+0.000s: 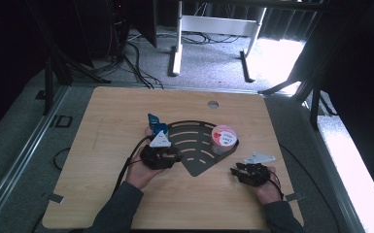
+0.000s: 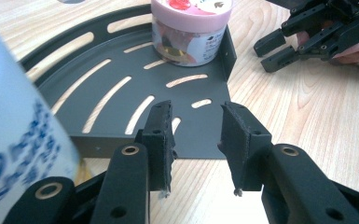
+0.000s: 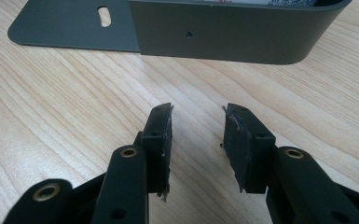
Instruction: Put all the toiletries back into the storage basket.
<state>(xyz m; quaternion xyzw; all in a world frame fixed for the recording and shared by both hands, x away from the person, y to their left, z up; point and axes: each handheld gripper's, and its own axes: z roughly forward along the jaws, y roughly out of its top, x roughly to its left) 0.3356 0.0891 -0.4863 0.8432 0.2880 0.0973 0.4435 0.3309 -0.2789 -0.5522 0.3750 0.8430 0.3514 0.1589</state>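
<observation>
A dark, slotted, fan-shaped tray (image 1: 194, 145) lies mid-table. A pink-lidded tub (image 1: 223, 137) stands in its right corner against the raised wall. A white and blue container (image 1: 156, 124) stands at the tray's left edge, blurred and close in the left gripper view (image 2: 14, 121). My left gripper (image 1: 175, 156) hovers at the tray's near left side. In its own view this gripper (image 2: 196, 109) is open, with nothing between the pads, and points across the tray (image 2: 121, 70) toward the tub (image 2: 191, 32). My right gripper (image 1: 236, 170) rests low on the wood right of the tray, open (image 3: 198, 112) and empty, facing the tray's wall (image 3: 224, 32).
A round cable hole (image 1: 213, 104) sits near the table's far edge. Bare wood (image 1: 116, 111) lies left of and behind the tray. Cables trail from both grippers toward the near edge. Beyond the table are a floor with cables and a white desk frame (image 1: 213, 29).
</observation>
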